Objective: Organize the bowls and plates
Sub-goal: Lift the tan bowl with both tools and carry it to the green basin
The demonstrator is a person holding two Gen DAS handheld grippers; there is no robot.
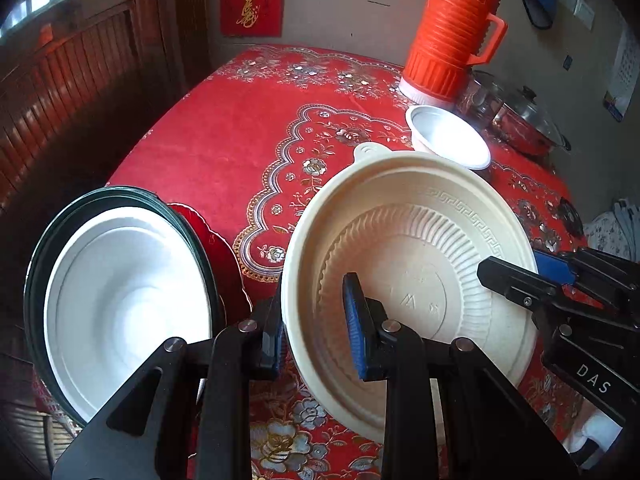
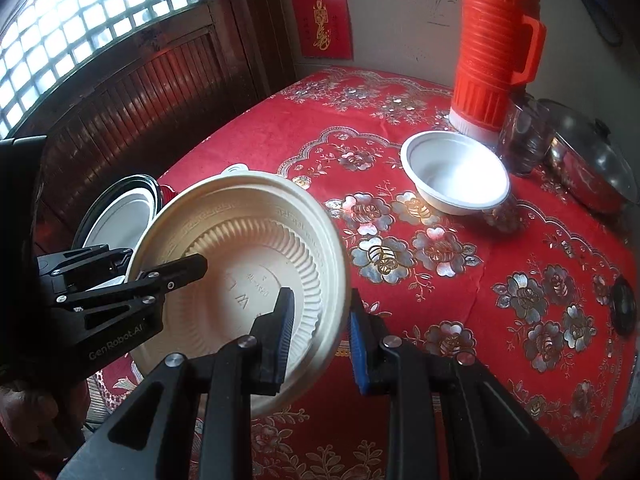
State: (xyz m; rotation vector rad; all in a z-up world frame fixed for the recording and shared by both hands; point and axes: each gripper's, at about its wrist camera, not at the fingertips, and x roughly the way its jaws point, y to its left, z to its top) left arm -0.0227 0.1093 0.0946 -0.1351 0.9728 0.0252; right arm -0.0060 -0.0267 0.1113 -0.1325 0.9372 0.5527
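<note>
The cream ribbed disposable plastic bowl (image 1: 408, 280) is the thing you're working right now, and you've got it tipped up off the red floral tablecloth (image 1: 240, 128) with a gripper on each side of its rim. Your left gripper (image 1: 316, 336) straddles the near-left wall, one blue pad inside and one outside, jaws narrow. I'd call that a grip, though the contact itself is hard to confirm. Your right gripper (image 2: 320, 336) does the same on the opposite edge, rim between the pads, also narrow. Two-handed probably because the thing is wide, thin and floppy, so one pinch would let it twist.

It hangs just beside the stack on your left: a white shallow plate (image 1: 128, 300) sitting in a dark-rimmed round dish (image 1: 38, 272). My guess is that's where it's headed, since the tilt already leans that way.

The small white plastic bowl (image 2: 456, 172) sits well apart, near the orange ribbed thermos flask (image 2: 488, 48) and the steel lidded pot (image 2: 592, 164).
</note>
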